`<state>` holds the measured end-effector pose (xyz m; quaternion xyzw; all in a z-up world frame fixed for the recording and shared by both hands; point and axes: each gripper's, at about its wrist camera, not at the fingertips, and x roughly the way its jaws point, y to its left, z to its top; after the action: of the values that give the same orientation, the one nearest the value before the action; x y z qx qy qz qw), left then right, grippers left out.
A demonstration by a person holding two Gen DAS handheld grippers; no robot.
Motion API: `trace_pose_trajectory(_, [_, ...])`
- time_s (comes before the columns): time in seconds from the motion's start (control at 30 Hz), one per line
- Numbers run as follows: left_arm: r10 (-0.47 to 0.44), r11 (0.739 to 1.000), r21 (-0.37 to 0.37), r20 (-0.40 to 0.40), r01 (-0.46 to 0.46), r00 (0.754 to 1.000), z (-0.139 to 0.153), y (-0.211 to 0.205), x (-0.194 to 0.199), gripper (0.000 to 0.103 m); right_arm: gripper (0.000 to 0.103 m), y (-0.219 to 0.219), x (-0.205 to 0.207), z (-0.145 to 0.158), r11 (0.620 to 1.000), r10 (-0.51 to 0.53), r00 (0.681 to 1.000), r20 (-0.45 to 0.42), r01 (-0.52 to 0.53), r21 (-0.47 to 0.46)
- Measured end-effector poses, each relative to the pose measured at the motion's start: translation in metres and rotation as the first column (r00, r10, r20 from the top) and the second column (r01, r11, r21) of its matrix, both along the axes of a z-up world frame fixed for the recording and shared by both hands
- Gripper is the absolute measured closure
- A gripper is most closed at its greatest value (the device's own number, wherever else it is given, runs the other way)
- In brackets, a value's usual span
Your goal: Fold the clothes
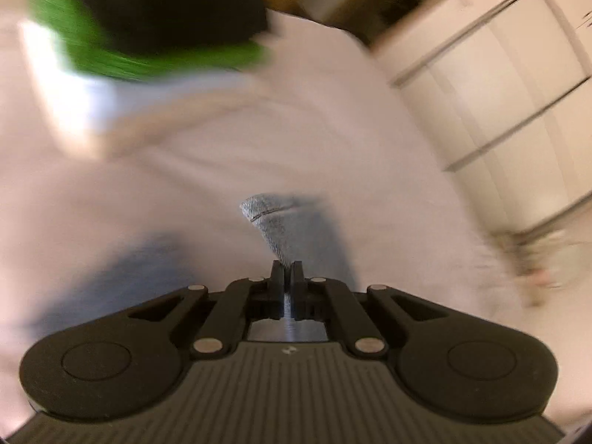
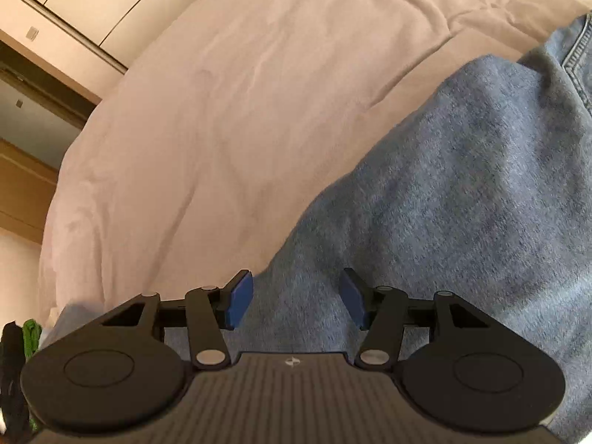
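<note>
Pale blue jeans lie spread over the white bed sheet, filling the right half of the right wrist view. My right gripper hovers just over the denim, open, its blue pads apart with nothing pinched. In the blurred left wrist view my left gripper is shut on a hemmed corner of the jeans, which sticks up from the closed jaws above the sheet.
A black garment over a green one lies at the far left of the bed. The green garment also shows at the lower left. Pale wardrobe doors stand beyond the bed's edge.
</note>
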<state>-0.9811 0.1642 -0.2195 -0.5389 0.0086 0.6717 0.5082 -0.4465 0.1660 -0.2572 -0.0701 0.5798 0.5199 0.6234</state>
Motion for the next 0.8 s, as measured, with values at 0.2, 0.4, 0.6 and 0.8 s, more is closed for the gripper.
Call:
trace_pose_trajectory(0.2, [0.155, 0.971, -0.195, 0.060, -0.141, 0.986, -0.070, -0.071, -0.014, 0.100, 0.045, -0.012, -0.002, -0.003, 0.997, 0.076, 0.997, -0.035, -0.074, 0.038])
trace_pose_trajectory(0.4, [0.088, 0.996, -0.020, -0.051, -0.089, 0.995, -0.084, -0.095, 0.010, 0.088, 0.041, -0.046, 0.009, 0.000, 0.938, 0.306, 0.946, 0.105, -0.318, 0.136])
trace_pose_trajectory(0.6, [0.001, 0.993, 0.116, -0.161, 0.018, 0.987, -0.098, -0.105, 0.017, 0.086, 0.041, -0.082, 0.010, -0.013, 0.795, 0.467, 0.825, 0.318, -0.549, 0.258])
trace_pose_trajectory(0.8, [-0.025, 0.972, 0.226, -0.159, 0.061, 0.987, -0.103, -0.126, 0.015, 0.071, 0.039, -0.127, -0.014, -0.020, 0.737, 0.398, 0.764, 0.508, -0.596, 0.319])
